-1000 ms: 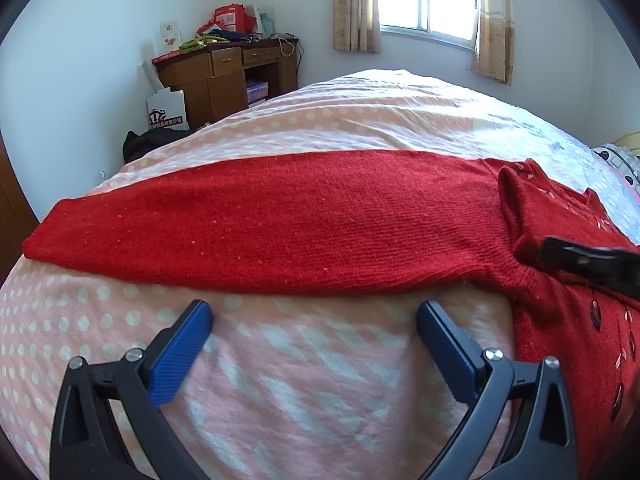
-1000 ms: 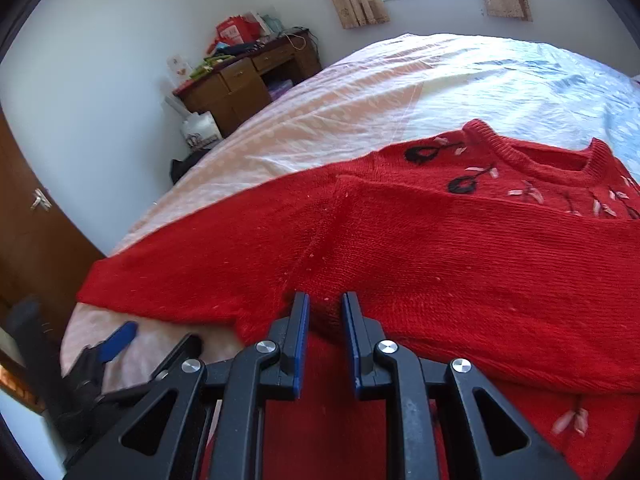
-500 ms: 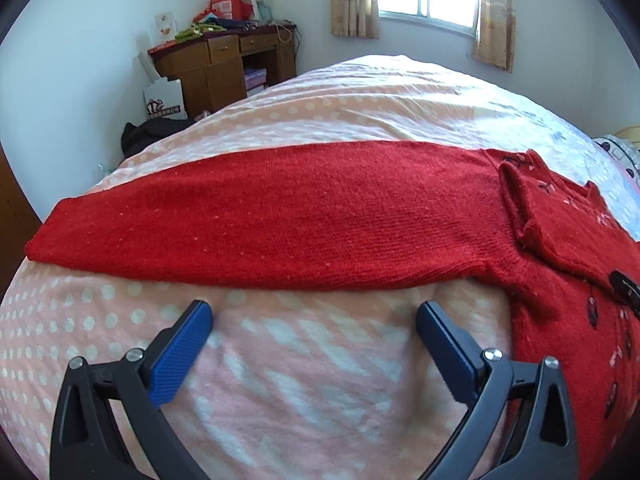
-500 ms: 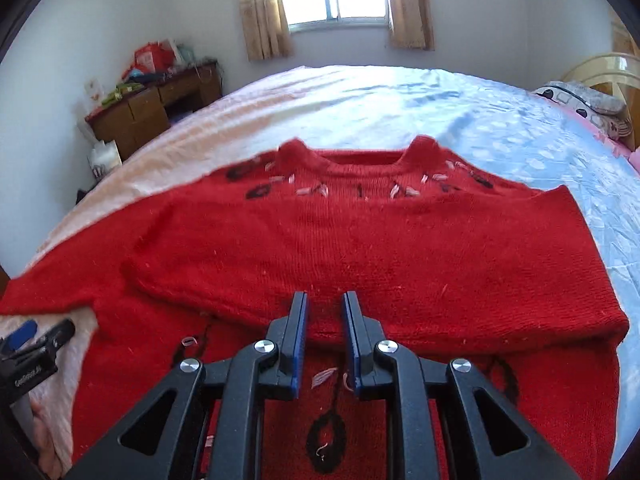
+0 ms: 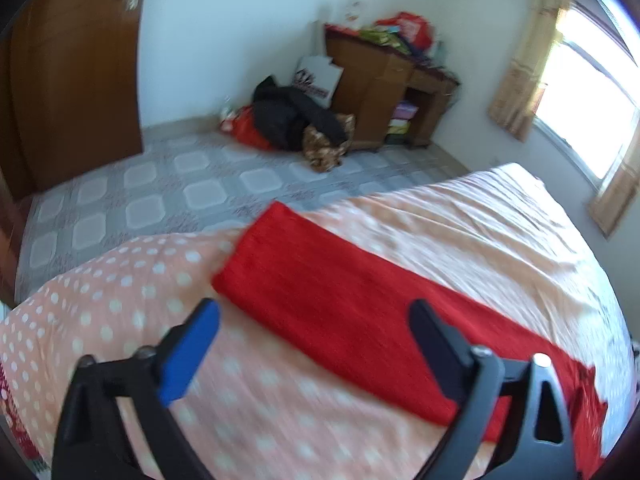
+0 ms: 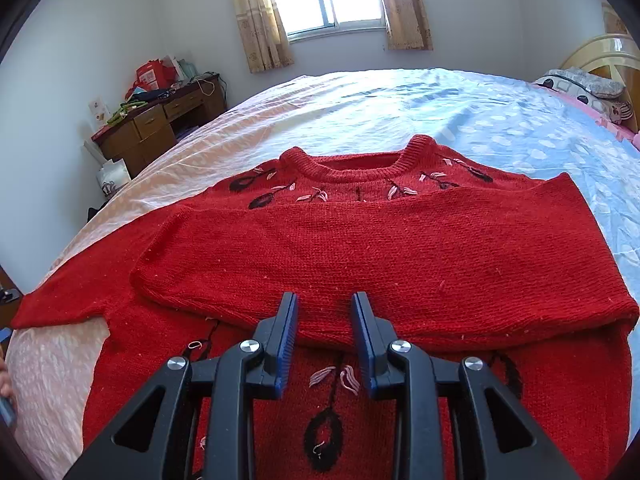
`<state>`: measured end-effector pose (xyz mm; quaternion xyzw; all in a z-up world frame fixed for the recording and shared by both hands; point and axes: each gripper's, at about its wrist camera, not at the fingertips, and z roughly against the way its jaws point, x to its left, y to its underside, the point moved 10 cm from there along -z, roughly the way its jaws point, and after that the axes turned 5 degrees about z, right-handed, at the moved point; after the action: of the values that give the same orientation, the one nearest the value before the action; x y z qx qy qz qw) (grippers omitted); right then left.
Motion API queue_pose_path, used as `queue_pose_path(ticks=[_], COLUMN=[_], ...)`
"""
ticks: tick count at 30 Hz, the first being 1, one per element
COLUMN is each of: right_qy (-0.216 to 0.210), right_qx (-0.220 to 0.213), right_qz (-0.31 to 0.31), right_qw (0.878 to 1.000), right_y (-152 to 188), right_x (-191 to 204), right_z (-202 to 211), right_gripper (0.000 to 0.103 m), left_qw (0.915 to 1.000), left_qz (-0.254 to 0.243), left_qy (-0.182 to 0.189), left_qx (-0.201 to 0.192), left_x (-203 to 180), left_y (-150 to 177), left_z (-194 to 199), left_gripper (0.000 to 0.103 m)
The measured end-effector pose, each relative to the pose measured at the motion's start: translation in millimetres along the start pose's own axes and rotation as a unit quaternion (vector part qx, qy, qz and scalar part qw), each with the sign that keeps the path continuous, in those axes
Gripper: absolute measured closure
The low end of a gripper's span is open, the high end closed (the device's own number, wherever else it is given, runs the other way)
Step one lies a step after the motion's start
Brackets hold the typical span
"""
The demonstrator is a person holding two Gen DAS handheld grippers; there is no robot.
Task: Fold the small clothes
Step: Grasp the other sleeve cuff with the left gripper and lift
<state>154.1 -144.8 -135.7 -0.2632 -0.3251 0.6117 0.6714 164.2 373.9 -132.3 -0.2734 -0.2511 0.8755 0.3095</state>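
Observation:
A red knit sweater (image 6: 400, 248) with black and pink embroidery lies flat on the bed, neck toward the window. Its right sleeve is folded across the chest. My right gripper (image 6: 325, 312) is partly open over the lower edge of that folded sleeve, holding nothing. The other sleeve (image 5: 340, 304) stretches out flat toward the bed's edge. My left gripper (image 5: 316, 328) is wide open and empty, hovering just above this sleeve near its cuff end.
The bed (image 5: 120, 292) has a pink dotted sheet that turns blue toward the pillows (image 6: 584, 88). A wooden desk (image 5: 384, 92) with clutter stands in the corner. Dark bags (image 5: 292, 120) lie on the tiled floor. A wooden door (image 5: 76, 80) is at left.
My left gripper swung left toward the outstretched sleeve's cuff, now facing the floor and door. My right gripper let go of the folded sleeve and opened partly.

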Motion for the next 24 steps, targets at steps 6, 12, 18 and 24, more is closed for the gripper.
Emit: queue_pose_path(ticks=[6,12,18,24], right_qy=[-0.002,-0.008,-0.019,-0.026], right_qx=[0.001,-0.001,-0.003,-0.006], right_qz=[0.0,-0.003,-0.007,-0.012], right_qw=[1.0,1.0,1.0,1.0], right_y=[0.8,1.0,2.4,2.4], right_x=[-0.2,0.0,0.3,-1.0], right_z=[-0.7,-0.9,-0.7,0.6], right_gripper=[0.072,0.07,0.068,0.067], left_qw=[0.9995,0.9983,0.9992,0.9877], left_qz=[0.021,0.042,0.004,-0.105], left_qy=[0.007,0.031,0.04,0.096], left_qx=[0.021,0.024,-0.006,-0.066], left_x=[-1.6,1.0,-20.2,-110.5], left_y=[-2.1,-0.2,-3.2,12.7], left_z=[-29.0,-34.4,-17.2,38.4], left_gripper=[0.034,0.086,0.093,0.093])
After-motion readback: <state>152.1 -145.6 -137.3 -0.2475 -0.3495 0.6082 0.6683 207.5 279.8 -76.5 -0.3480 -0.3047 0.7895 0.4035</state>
